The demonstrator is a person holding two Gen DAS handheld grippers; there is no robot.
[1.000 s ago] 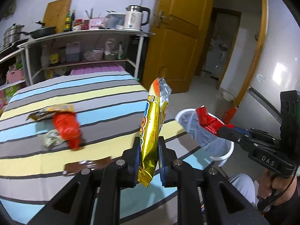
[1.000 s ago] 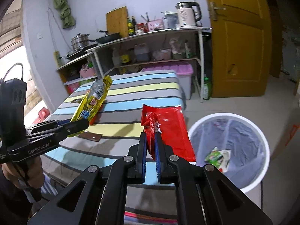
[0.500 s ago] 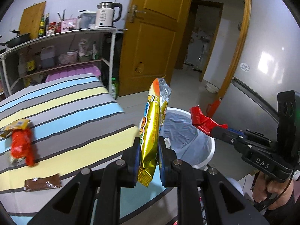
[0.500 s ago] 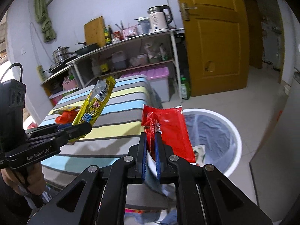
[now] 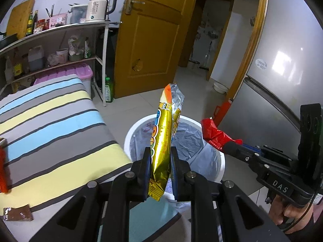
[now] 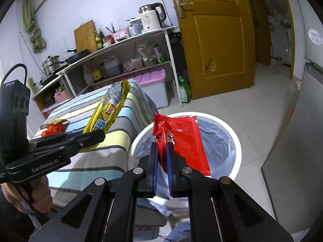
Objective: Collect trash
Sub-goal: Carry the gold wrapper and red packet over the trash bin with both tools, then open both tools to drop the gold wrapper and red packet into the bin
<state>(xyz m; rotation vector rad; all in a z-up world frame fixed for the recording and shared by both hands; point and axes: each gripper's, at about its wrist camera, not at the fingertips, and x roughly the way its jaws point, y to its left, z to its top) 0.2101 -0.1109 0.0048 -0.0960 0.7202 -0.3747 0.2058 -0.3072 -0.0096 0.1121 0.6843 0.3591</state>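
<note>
The white trash bin, lined with a grey bag, stands on the tiled floor just beside the corner of the striped bench; everything here is placed against that bin.

The left hand-held gripper is clamped on a gold snack wrapper, pinching it near its lower end so that the wrapper stands almost upright. In the left wrist view the wrapper lines up with the bin's near rim and open mouth; in the right wrist view it shows on the bench side of the bin, above the bench corner.

The right hand-held gripper is closed tight on a red wrapper, holding it by one edge. The flat red packet hangs over the bin's opening, covering part of the liner.

Away from the bin, on the bench top, lie a crumpled red packet with a yellow-edged wrapper touching it, and a brown wrapper near the bench's front edge.

Behind the bin, a green bottle stands on the floor beside the shelf rack, close to the wooden door.
</note>
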